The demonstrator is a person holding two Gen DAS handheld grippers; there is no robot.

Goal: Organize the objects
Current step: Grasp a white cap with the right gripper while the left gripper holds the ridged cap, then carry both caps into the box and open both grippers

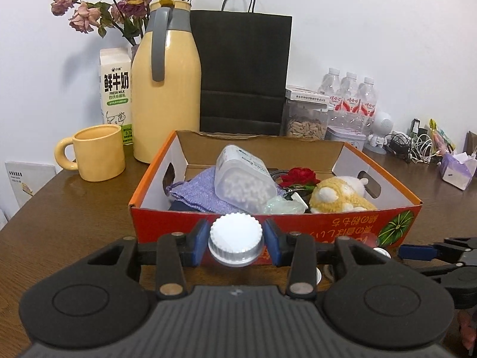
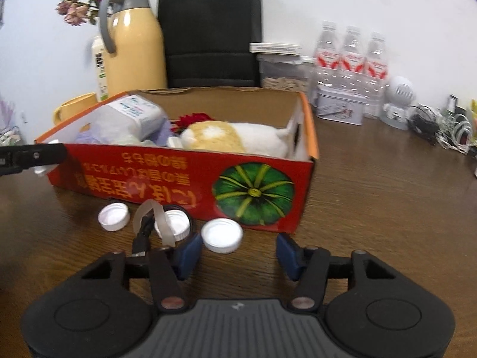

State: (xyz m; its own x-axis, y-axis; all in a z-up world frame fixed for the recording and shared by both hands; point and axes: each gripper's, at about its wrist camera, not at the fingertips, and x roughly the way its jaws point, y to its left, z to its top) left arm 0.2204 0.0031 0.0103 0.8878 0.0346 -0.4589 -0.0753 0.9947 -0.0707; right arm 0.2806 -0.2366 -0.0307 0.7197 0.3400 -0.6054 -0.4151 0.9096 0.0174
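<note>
The left gripper (image 1: 237,240) clamps a white cap (image 1: 236,238) before the red box's (image 2: 184,176) near wall. The right gripper (image 2: 235,252) gapes empty over bare desk (image 2: 387,208), a loose cap (image 2: 222,235) just beside its left pad.

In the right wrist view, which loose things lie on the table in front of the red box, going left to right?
White cap → clear tape loop → white cap in a black ring → white cap.
</note>
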